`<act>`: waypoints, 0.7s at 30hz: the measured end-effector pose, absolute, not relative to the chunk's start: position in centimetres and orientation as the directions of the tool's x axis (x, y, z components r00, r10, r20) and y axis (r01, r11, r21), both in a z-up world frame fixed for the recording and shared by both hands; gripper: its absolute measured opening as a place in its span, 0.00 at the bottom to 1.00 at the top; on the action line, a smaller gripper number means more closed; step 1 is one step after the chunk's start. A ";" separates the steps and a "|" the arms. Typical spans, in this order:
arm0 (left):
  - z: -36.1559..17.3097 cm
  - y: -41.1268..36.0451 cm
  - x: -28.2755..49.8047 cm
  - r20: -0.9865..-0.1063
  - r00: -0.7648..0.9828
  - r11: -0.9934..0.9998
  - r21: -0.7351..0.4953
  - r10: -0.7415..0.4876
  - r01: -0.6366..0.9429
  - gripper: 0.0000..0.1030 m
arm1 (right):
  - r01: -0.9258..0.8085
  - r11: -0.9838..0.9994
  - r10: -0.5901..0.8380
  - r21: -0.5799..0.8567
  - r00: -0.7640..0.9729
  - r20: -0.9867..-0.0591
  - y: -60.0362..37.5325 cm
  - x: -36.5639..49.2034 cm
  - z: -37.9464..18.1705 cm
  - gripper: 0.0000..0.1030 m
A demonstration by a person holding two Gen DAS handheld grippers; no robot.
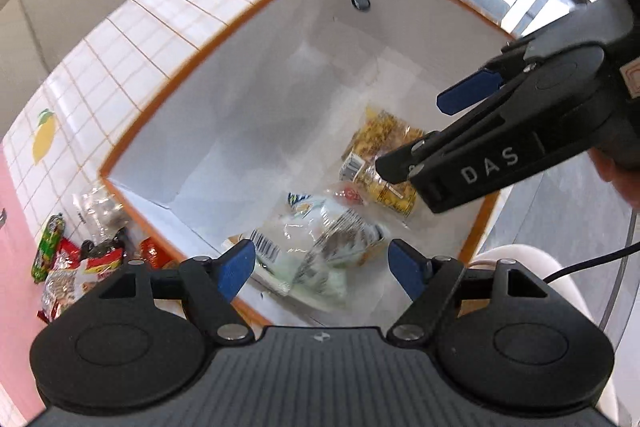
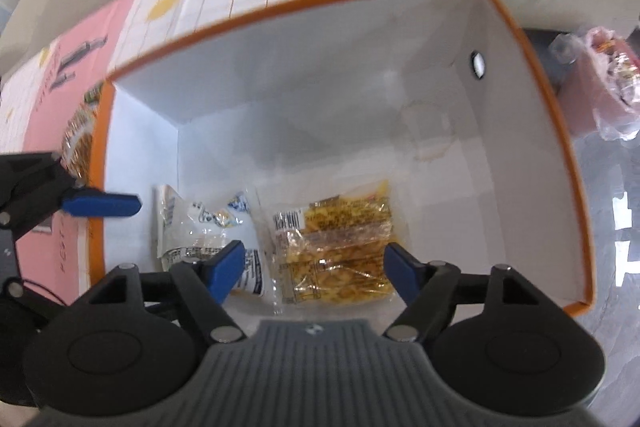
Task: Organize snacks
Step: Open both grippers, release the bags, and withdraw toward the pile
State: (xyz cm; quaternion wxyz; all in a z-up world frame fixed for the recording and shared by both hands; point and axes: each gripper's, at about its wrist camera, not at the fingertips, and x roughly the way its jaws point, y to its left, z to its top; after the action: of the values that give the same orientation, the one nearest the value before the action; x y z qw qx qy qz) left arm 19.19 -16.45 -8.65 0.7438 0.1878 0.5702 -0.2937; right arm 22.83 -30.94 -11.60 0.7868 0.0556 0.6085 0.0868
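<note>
An orange-rimmed white box [image 1: 172, 83] [image 2: 288, 7] stands on the table. On its floor lie a clear pale-green snack bag [image 1: 320, 243] [image 2: 204, 223] and a yellow snack packet [image 1: 380, 155] [image 2: 340, 251]. My left gripper [image 1: 322, 265] is open and empty above the box's near edge, over the pale bag. My right gripper [image 2: 314, 269] is open and empty over the yellow packet; it also shows from the side in the left wrist view [image 1: 472, 131]. A left fingertip [image 2: 104, 205] reaches over the box's left rim.
Several loose snacks, red packets [image 1: 104, 259] and a green one [image 1: 48, 247], lie on the table left of the box. The tablecloth [image 1: 120, 47] has a lemon-and-grid print with a pink part [image 2: 52, 95]. A plastic bag of snacks [image 2: 608, 87] sits beyond the box's right side.
</note>
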 end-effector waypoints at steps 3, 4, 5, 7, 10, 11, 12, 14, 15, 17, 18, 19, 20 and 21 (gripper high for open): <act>-7.0 -15.1 18.6 -0.939 0.226 0.779 -0.066 -0.261 0.623 0.86 | -0.048 0.983 0.185 0.180 0.325 -0.927 -30.8 21.6 -10.0 0.75; -6.5 -14.7 18.3 -0.931 0.243 0.788 -0.070 -0.271 0.611 0.86 | -0.044 0.984 0.176 0.171 0.351 -0.920 -30.6 21.1 -9.6 0.76; -6.0 -14.2 18.0 -0.923 0.261 0.796 -0.074 -0.282 0.601 0.86 | -0.039 0.986 0.162 0.160 0.382 -0.910 -30.4 20.6 -9.1 0.78; -4.8 -13.0 17.5 -0.903 0.302 0.814 -0.081 -0.304 0.576 0.86 | -0.027 0.989 0.140 0.143 0.439 -0.887 -29.8 19.6 -8.0 0.79; -3.4 -11.5 17.1 -0.871 0.362 0.837 -0.095 -0.332 0.539 0.86 | -0.013 0.990 0.129 0.144 0.522 -0.843 -29.0 18.0 -6.6 0.79; -3.1 -10.8 16.9 -0.859 0.383 0.845 -0.099 -0.339 0.525 0.86 | -0.012 0.990 0.127 0.143 0.548 -0.827 -28.5 17.4 -6.1 0.79; -2.6 -10.0 16.6 -0.846 0.405 0.854 -0.105 -0.346 0.509 0.86 | -0.011 0.990 0.124 0.143 0.572 -0.811 -28.0 16.8 -5.8 0.79; -2.2 -8.6 16.0 -0.825 0.442 0.871 -0.115 -0.352 0.477 0.86 | -0.020 0.990 0.119 0.137 0.620 -0.776 -26.7 15.6 -5.2 0.79; -2.0 -7.9 15.7 -0.816 0.458 0.878 -0.119 -0.353 0.464 0.86 | -0.027 0.991 0.118 0.132 0.642 -0.758 -25.8 14.9 -4.9 0.79; -1.7 -6.4 14.9 -0.797 0.491 0.891 -0.127 -0.353 0.435 0.86 | -0.034 0.992 0.115 0.126 0.680 -0.724 -24.3 13.6 -4.4 0.84; -1.8 -5.5 14.5 -0.788 0.505 0.898 -0.134 -0.353 0.420 0.86 | -0.033 0.992 0.109 0.119 0.698 -0.708 -23.5 13.0 -4.3 0.87; -1.8 -4.7 14.2 -0.780 0.514 0.902 -0.144 -0.356 0.407 0.86 | -0.032 0.993 0.101 0.113 0.714 -0.692 -22.7 12.3 -4.3 0.89; -1.8 -3.9 13.9 -0.775 0.521 0.906 -0.152 -0.358 0.396 0.86 | -0.030 0.994 0.097 0.110 0.725 -0.682 -22.0 11.8 -4.3 0.89; -2.0 -3.2 13.5 -0.769 0.530 0.910 -0.156 -0.356 0.385 0.86 | -0.029 0.993 0.097 0.112 0.733 -0.674 -21.4 11.3 -4.3 0.89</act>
State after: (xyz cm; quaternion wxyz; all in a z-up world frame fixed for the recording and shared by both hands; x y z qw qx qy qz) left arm 13.55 -3.21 -1.98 0.8746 0.0164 0.4357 -0.2119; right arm 11.30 -21.39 -4.26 0.9296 0.0468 0.3640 0.0339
